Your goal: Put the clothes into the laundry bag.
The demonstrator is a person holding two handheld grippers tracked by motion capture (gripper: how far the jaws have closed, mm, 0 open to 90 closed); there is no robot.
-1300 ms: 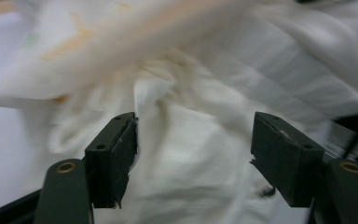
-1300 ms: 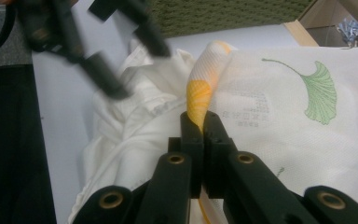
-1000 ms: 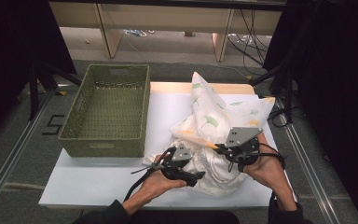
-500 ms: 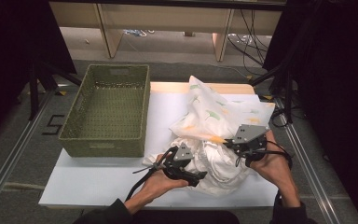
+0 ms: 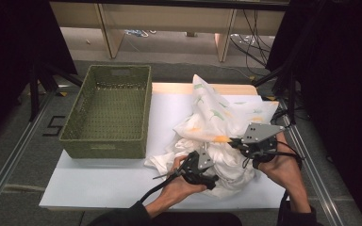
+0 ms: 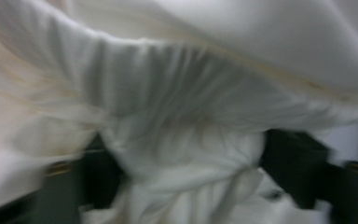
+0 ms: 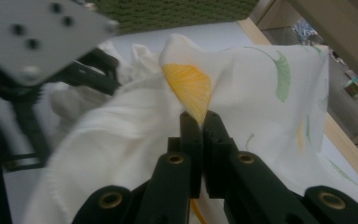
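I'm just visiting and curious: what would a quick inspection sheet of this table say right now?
Surface: white table top, bare at the front left.
Job's things: crumpled white cloth with green and orange leaf print, heaped at the right; green woven basket at the left, nothing seen inside.
Clutter: nothing seen.
Grippers: right claw shut on a fold of the cloth at an orange leaf; left claw pushed into the cloth, with cloth bunched between its jaws, grip too blurred to judge.
Cables: a black one trails from each claw; more lie on the floor beyond the table.
Surroundings: dark curtains at both sides, wooden furniture legs behind.
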